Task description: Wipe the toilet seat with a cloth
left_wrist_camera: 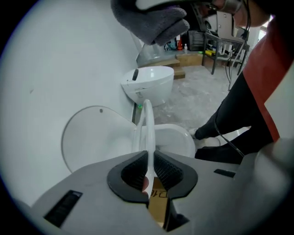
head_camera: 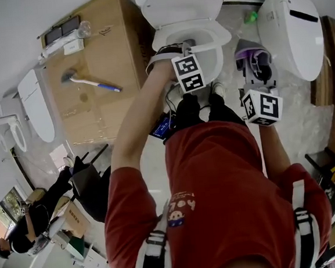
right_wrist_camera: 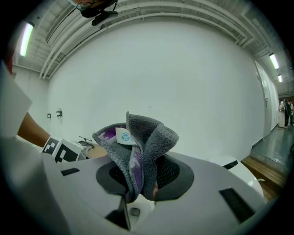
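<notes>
The person's red shirt (head_camera: 218, 184) fills the foreground of the head view, both arms stretched out toward a white toilet (head_camera: 182, 3) that stands against the wall. The left gripper (left_wrist_camera: 150, 172) points steeply down at the bowl, and its own view shows the jaws closed on the toilet seat (left_wrist_camera: 148, 124). The seat shows edge-on as a thin white band running straight up between the ribbed pads, with the round lid (left_wrist_camera: 92, 137) tipped back to the left of it and the bowl's rim (left_wrist_camera: 181, 137) just behind. The right gripper (right_wrist_camera: 140, 176) is held off to the right of the toilet and aims nearly level at the bare wall. Its jaws are clamped on the cloth (right_wrist_camera: 138, 147), a grey cloth with purple patches and a small white label, which bunches up above the pads, clear of the seat. A second white toilet (head_camera: 292, 32) stands to the right. A cardboard box (head_camera: 101, 113) to the left carries a blue-handled brush (head_camera: 90, 82).
</notes>
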The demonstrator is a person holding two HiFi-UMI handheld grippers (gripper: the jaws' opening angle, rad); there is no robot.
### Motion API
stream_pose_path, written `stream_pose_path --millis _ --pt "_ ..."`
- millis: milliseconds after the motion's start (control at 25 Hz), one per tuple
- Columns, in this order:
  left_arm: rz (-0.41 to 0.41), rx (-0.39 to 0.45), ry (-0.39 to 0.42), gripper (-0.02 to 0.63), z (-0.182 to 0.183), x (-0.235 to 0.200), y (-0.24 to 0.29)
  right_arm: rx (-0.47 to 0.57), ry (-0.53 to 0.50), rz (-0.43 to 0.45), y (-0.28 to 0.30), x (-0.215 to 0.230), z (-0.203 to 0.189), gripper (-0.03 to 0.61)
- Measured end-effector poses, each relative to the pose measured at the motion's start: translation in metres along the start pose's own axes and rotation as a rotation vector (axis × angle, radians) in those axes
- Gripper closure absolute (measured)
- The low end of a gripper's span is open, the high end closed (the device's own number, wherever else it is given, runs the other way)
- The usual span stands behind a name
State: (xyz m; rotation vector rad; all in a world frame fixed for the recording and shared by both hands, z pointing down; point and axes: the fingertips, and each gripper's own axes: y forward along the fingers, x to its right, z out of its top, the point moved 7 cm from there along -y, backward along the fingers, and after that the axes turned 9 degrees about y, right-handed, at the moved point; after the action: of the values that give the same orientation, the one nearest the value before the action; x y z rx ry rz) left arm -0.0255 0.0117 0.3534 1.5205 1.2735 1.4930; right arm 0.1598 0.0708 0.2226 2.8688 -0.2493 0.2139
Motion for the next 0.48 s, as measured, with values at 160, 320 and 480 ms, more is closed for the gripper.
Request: stream_pose_path --millis 160,320,480 --pt "-0.073 -0.027 -0.023 0.552 0.012 0.027 0.014 -0.038 0.021 0.058 0.007 0.023 -0.018 0.482" --pt "-0.17 -0.059 -0.055 0.538 0.012 0.067 0.032 -0.088 -0.016 0.128 0.01 0.03 -0.046 0.482" --pt "-0.256 -0.07 -0.059 0.524 0.012 0.094 0.052 -0.135 -0.083 0.154 0.01 0.032 -0.071 0.482"
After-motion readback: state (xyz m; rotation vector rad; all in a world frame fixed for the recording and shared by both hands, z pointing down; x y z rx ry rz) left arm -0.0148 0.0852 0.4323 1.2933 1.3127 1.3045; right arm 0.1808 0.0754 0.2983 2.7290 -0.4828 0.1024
